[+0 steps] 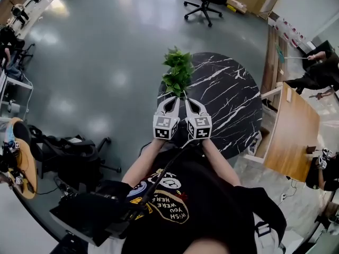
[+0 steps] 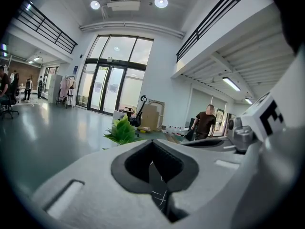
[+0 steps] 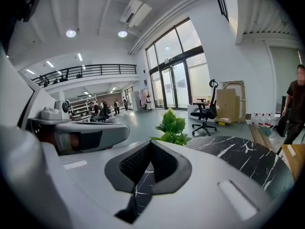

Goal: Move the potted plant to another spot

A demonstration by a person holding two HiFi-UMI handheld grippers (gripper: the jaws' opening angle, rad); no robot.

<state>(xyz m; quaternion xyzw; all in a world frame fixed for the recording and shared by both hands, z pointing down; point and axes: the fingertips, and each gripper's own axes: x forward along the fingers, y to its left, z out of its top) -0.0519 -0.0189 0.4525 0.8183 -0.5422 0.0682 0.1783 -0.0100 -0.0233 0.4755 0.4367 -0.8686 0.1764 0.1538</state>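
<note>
Head view: both grippers are held side by side, low over the near-left edge of the round black marble table (image 1: 233, 105). Left gripper (image 1: 173, 100) and right gripper (image 1: 188, 100) point at the potted plant (image 1: 177, 70), with their tips converging at its base. The plant sits at the table's left rim, leaves upright above the tips. The pot is hidden behind the jaws, so I can't tell whether the tips touch it. Office chair (image 1: 206, 1) is well apart at the top. Wooden table (image 1: 294, 128) is just right of the marble one.

Left gripper view: jaws closed, tips meeting, nothing between the pads. Marble veining shows through the gap behind the tips. Plant leaves poke up just beyond the jaws, a bit left of the centre line. The right gripper's body runs alongside at the right. A person in a dark shirt (image 2: 206, 123) stands far back on the right.

Right gripper view: jaws closed tip to tip, empty, with marble visible through the gap. Plant leaves are just past the tips, slightly right of centre. The left gripper's body lies alongside at the left. The marble top spreads to the right, and the office chair is beyond the plant.
</note>
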